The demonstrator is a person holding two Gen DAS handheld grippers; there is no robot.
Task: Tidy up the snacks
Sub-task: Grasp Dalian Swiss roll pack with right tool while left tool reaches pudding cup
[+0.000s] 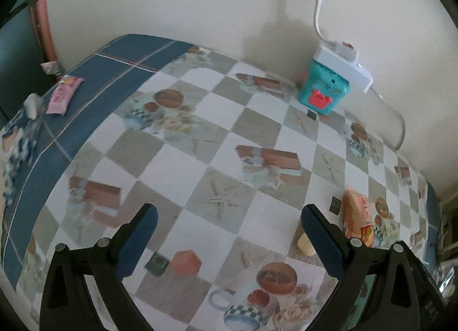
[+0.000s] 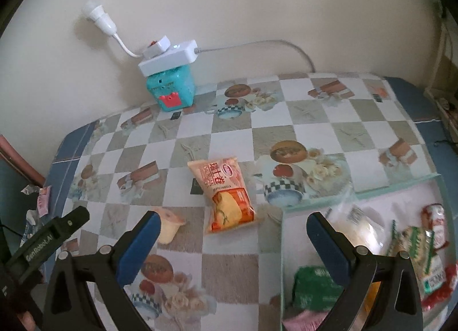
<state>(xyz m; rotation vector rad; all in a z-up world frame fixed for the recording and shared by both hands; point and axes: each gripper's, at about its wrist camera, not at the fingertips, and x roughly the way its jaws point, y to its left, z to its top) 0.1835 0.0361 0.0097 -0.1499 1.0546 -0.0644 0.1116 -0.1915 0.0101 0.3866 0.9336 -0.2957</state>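
An orange snack packet (image 2: pixel 228 193) lies on the checked tablecloth, ahead of my right gripper (image 2: pixel 230 235), which is open and empty. A small pale pudding cup (image 2: pixel 169 225) lies by its left finger. The packet (image 1: pixel 357 216) and cup (image 1: pixel 305 244) also show in the left wrist view, right of my left gripper (image 1: pixel 229 231), which is open and empty. A pale green tray (image 2: pixel 355 196) at the right holds several packets, among them a green one (image 2: pixel 312 288). A pink packet (image 1: pixel 64 93) lies at the table's far left edge.
A teal box (image 2: pixel 171 90) with a white power strip (image 2: pixel 169 57) on top stands against the wall at the back. Its cable (image 2: pixel 257 45) runs right along the wall. The left gripper's body (image 2: pixel 43 239) shows at the lower left of the right wrist view.
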